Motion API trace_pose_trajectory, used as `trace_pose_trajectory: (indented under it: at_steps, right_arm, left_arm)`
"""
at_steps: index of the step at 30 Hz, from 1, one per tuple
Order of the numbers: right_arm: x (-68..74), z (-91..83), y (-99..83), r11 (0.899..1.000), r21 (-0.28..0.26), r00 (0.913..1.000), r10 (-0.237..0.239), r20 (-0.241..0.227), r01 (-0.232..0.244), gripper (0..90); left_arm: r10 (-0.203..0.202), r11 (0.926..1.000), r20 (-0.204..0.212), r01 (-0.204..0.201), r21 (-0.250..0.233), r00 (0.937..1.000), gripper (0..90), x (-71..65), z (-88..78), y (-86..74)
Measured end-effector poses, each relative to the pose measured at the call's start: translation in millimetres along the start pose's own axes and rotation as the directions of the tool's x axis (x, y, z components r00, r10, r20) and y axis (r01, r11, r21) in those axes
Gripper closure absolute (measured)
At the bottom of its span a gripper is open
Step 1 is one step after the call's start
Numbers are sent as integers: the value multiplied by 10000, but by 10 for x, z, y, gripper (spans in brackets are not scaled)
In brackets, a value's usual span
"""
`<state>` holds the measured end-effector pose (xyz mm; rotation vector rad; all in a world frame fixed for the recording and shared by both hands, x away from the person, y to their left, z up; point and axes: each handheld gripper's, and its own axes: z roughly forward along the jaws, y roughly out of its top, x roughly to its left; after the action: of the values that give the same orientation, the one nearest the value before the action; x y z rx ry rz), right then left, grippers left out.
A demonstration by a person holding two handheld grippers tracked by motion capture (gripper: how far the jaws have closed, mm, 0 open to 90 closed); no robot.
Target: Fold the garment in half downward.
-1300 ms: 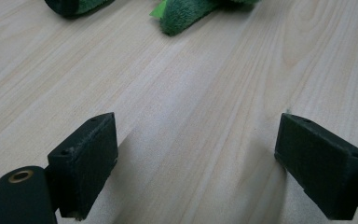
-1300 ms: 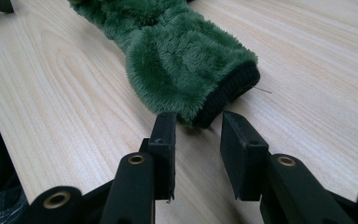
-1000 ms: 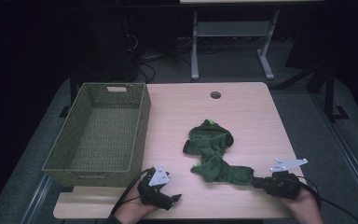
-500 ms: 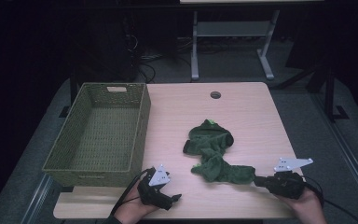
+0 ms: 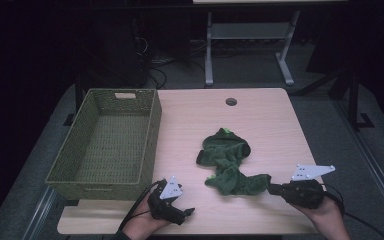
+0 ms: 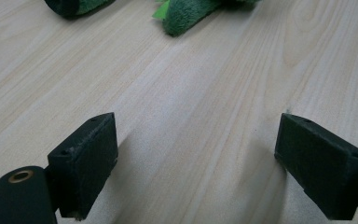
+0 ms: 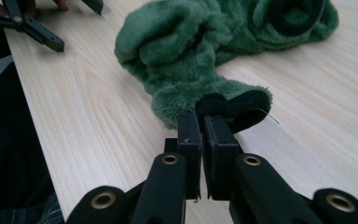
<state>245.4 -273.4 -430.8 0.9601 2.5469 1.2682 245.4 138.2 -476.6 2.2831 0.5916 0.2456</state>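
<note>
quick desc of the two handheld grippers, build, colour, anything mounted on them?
Both are black. The left gripper has thick rectangular jaw blocks with small holes, brass-coloured rivets at the linkage, a grey three-cornered plate with dark dots on top and a black cable trailing toward the person. The right gripper is the same build: black linkage bars with brass rivets, a matching grey plate, a black cable. Hands bare; no sleeve visible.

A dim lab or workroom: cables (image 5: 161,70) are trailing on grey carpet behind the pale wooden table (image 5: 260,125), beside a metal stand (image 5: 250,45)
</note>
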Motion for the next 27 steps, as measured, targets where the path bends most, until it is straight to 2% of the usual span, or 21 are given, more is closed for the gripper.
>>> trace_pose_trajectory:
  at_steps: [10,17,27]
  right_arm:
    - [79,28,239,9978,-316,9974,-599,-408,586,862]
    - [141,105,432,9928,-370,9904,-1166,-738,1141,863]
    - [221,288,644,9871,-319,9800,-1596,-1185,1569,862]
  left_arm:
    - [-4,10000,-2,4,0,10000,124,0,2,1]
    - [-52,10000,19,52,-26,10000,125,-2,4,1]
    - [-42,10000,18,42,-25,10000,124,-2,4,1]
